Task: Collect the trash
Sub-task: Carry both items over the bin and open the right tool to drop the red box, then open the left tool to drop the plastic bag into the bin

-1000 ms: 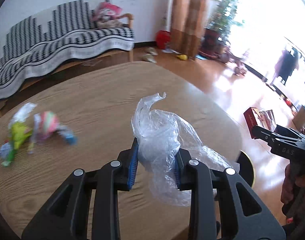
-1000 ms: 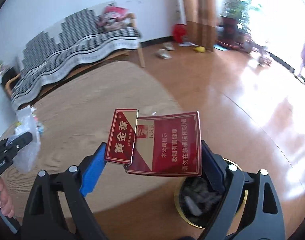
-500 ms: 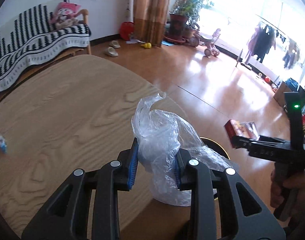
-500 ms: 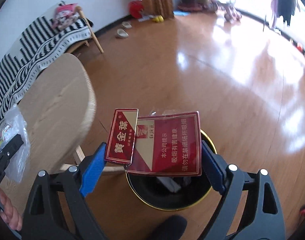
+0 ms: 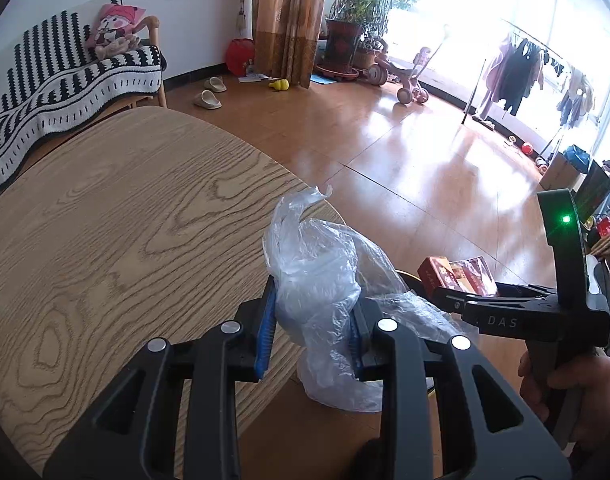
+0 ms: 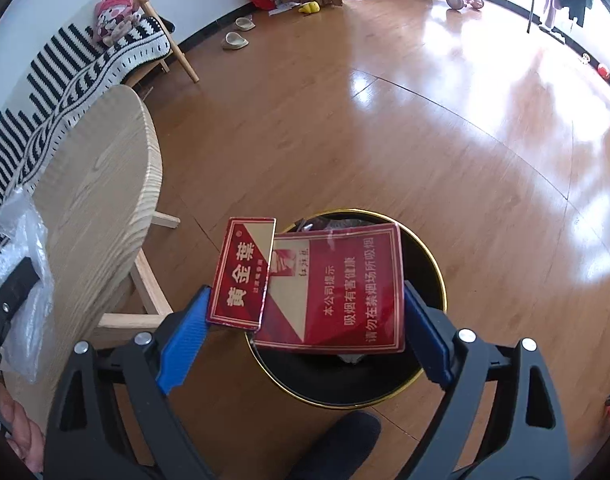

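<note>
Left: worktop [image 5: 117, 216], round, wood-grained, with a striped sofa [image 5: 61, 80] behind. Left gripper [image 5: 311, 330] clamped on a crumpled clear bag [image 5: 317, 280], held at the worktop's edge, the loose end hanging below the pads. Right of that: right gripper [image 6: 305, 320] clamped on a flattened red carton [image 6: 333, 292], flap open at its left side. Held directly above a black, gold-rimmed bin [image 6: 429, 364] on the floor [image 6: 425, 140]. Beside the worktop leg [image 6: 145, 280].
</note>
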A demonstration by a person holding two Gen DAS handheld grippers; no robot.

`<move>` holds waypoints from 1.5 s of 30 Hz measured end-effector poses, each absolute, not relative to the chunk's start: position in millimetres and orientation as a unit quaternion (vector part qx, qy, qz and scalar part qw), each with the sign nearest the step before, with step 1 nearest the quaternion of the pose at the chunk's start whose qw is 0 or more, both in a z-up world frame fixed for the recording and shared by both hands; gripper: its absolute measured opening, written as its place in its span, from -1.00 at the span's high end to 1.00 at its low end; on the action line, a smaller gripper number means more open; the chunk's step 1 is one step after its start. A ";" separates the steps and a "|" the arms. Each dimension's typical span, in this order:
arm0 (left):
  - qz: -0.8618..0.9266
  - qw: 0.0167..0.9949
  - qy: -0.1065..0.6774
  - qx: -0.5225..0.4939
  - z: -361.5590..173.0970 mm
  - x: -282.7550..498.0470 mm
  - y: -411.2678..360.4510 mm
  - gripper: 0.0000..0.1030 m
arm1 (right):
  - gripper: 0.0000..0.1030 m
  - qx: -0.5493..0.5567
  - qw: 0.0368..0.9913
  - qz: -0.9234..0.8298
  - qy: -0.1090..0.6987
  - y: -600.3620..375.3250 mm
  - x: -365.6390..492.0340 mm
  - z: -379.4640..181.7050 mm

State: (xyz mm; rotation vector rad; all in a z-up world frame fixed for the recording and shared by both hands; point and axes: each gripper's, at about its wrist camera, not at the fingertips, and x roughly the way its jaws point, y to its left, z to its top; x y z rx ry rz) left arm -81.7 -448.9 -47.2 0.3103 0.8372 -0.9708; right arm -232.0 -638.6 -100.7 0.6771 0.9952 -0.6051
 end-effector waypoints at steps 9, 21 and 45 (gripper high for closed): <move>-0.453 0.786 0.394 0.147 -51.5 -84.0 -458.2 0.44 | -0.81 0.319 0.785 -0.292 0.443 -646.0 -239.3 -93.3; -0.496 0.744 0.422 0.152 -82.7 -118.0 -504.2 0.43 | -0.83 0.341 0.781 -0.381 0.358 -675.4 -292.7 -60.4; -0.529 0.702 0.450 0.161 -106.8 -135.3 -541.4 -0.61 | -0.83 0.345 0.780 -0.398 0.339 -679.8 -308.1 -56.1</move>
